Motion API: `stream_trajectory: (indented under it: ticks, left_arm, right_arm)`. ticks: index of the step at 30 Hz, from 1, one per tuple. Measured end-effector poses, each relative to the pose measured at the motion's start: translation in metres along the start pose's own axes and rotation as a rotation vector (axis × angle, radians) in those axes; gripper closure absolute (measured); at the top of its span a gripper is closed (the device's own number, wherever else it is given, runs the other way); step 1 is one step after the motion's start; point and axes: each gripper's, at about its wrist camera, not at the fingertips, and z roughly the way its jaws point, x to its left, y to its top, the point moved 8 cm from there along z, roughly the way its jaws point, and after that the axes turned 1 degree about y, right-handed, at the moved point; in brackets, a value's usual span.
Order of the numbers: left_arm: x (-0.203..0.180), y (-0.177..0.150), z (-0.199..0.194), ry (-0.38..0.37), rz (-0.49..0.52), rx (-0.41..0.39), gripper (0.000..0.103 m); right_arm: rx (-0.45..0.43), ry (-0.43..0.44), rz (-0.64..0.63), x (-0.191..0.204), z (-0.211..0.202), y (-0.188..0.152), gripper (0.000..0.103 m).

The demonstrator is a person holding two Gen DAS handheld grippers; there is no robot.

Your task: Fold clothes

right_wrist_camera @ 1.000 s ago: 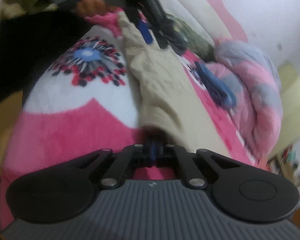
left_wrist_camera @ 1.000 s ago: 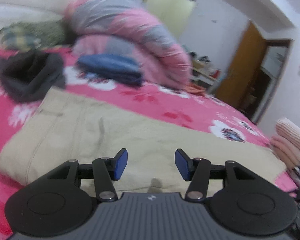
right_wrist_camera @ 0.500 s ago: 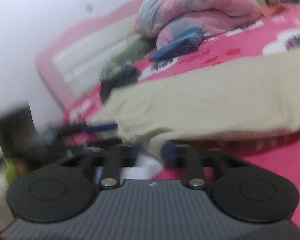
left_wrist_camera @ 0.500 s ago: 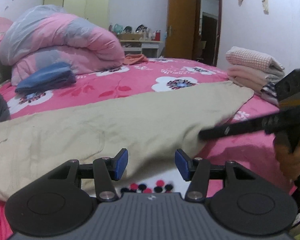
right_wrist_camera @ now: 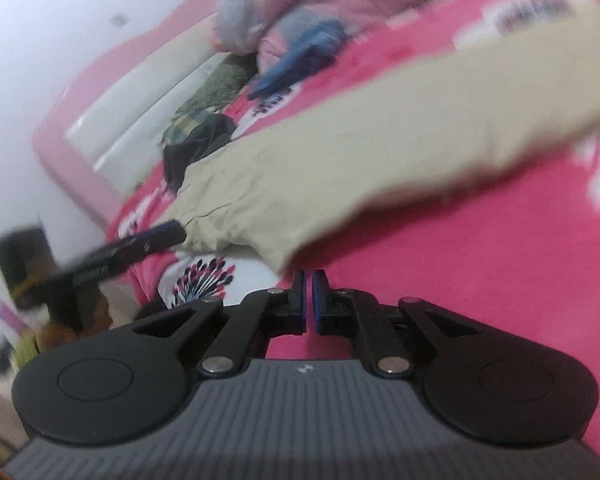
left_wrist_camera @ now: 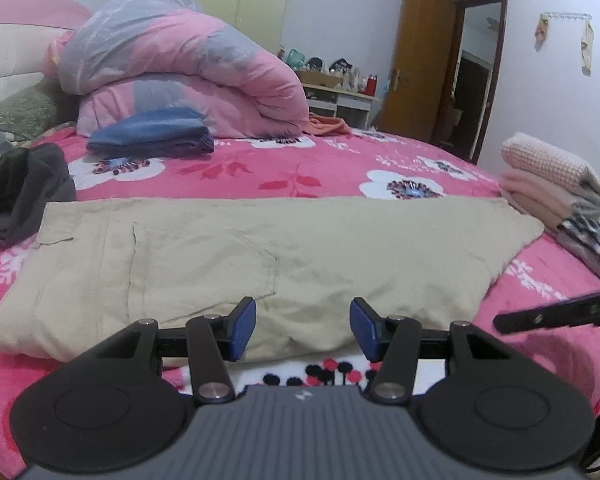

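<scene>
Pink floral bedding [left_wrist_camera: 300, 160] covers a bed in a bedroom with a wooden door and pale wardrobes behind. Beige trousers [left_wrist_camera: 260, 252] lie flat across the bed, folded lengthwise, their long axis running side to side in the left wrist view, waistband and pocket toward the dark grey garment [left_wrist_camera: 24, 192], leg ends toward the stack of folded knitwear [left_wrist_camera: 552, 184]. Beyond the trousers sit a folded blue garment [left_wrist_camera: 152, 132] and a rolled pink quilt [left_wrist_camera: 180, 76].

The left gripper [left_wrist_camera: 303, 328] hovers just before the trousers' near edge, around their middle, its fingers [left_wrist_camera: 242, 328] standing half apart with nothing between them. The right gripper [right_wrist_camera: 309, 300] sits beside the near edge toward the leg end; its fingers are almost together, just beginning to part, and grip nothing. That view is blurred.

Judging from this, the next fold would bring one end of the trousers over the other along that long axis, and each gripper is nearer its own end.
</scene>
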Motion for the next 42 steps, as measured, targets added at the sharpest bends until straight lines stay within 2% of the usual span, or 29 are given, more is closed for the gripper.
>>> stream_trajectory:
  ticks: [5, 8, 11, 14, 17, 19, 20, 23, 27, 30, 33, 35, 39, 41, 42]
  left_arm:
    - [-0.02, 0.015, 0.016, -0.027, -0.019, -0.017, 0.05]
    - [-0.044, 0.012, 0.03, -0.048, -0.003, 0.005, 0.05]
    - [-0.056, 0.0, 0.035, -0.043, 0.037, 0.032, 0.05]
    - [-0.057, 0.0, 0.034, -0.053, 0.013, 0.028, 0.05]
    - [-0.063, 0.008, 0.043, -0.088, -0.029, 0.022, 0.05]
    - [-0.073, 0.011, 0.054, -0.092, -0.015, 0.026, 0.05]
    - [-0.079, 0.01, 0.06, -0.096, 0.001, 0.031, 0.05]
    - [-0.09, -0.002, 0.077, -0.084, 0.038, 0.086, 0.051]
    - [-0.088, -0.013, 0.081, -0.075, 0.061, 0.115, 0.051]
    - [-0.084, -0.014, 0.08, -0.077, 0.066, 0.125, 0.051]
    - [-0.085, -0.014, 0.08, -0.07, 0.07, 0.131, 0.051]
    - [-0.086, -0.015, 0.08, -0.062, 0.072, 0.132, 0.051]
    - [-0.086, -0.015, 0.08, -0.062, 0.08, 0.133, 0.051]
    - [-0.085, -0.016, 0.079, -0.069, 0.088, 0.136, 0.051]
    - [-0.085, -0.016, 0.08, -0.072, 0.088, 0.138, 0.051]
  right_arm:
    - [-0.133, -0.17, -0.34, 0.035, 0.011, 0.034, 0.097]
    - [-0.112, -0.321, -0.42, 0.013, 0.039, 0.034, 0.093]
    - [-0.045, -0.407, -0.432, -0.02, 0.039, 0.009, 0.092]
    - [-0.037, -0.389, -0.41, -0.019, 0.008, 0.008, 0.091]
    - [-0.116, -0.396, -0.419, -0.018, -0.01, 0.036, 0.091]
    - [-0.171, -0.428, -0.439, -0.026, -0.011, 0.056, 0.091]
    - [-0.175, -0.454, -0.443, -0.037, -0.006, 0.065, 0.091]
    - [-0.114, -0.528, -0.424, -0.077, 0.004, 0.075, 0.091]
    - [-0.03, -0.65, -0.444, -0.126, -0.031, 0.062, 0.091]
    - [0.021, -0.814, -0.48, -0.163, -0.061, 0.067, 0.087]
    - [-0.065, -0.754, -0.374, -0.176, -0.076, 0.092, 0.087]
    - [-0.11, -0.682, -0.398, -0.17, -0.065, 0.105, 0.087]
    - [-0.04, -0.64, -0.425, -0.2, -0.044, 0.105, 0.085]
    - [-0.058, -0.643, -0.336, -0.23, -0.065, 0.11, 0.08]
    - [-0.067, -0.68, -0.303, -0.245, -0.078, 0.114, 0.08]
